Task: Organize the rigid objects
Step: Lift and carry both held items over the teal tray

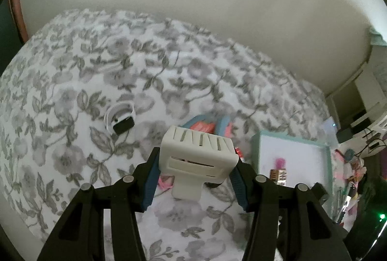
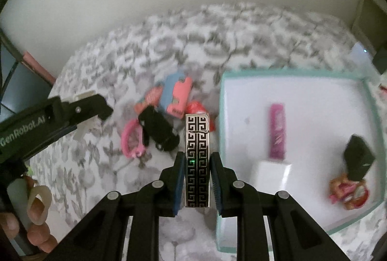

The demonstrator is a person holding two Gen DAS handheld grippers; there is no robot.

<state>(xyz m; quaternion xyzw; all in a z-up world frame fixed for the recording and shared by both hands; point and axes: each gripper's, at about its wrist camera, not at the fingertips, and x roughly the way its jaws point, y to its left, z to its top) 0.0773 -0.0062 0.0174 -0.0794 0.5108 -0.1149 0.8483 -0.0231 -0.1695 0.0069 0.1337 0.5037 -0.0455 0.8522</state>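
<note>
Grey-flowered bedding [image 1: 84, 72] is spread under both grippers, backed by a plain pale wall [image 1: 217, 7]. A white slotted plastic case [image 1: 198, 157] is clamped between the blue pads of the left gripper [image 1: 196, 178], roughly half open, and is held clear of the bedding. A slim metal bar with a black key pattern [image 2: 197, 161] is pinched upright in the right gripper [image 2: 196, 178], whose jaws are nearly shut on it. Both grippers are angled steeply downward. A teal-rimmed tray [image 2: 370, 101] is seen just right of the bar, holding a pink tube [image 2: 277, 130]. A hand [image 2: 29, 224] is visible at the lower left of the right wrist view.
</note>
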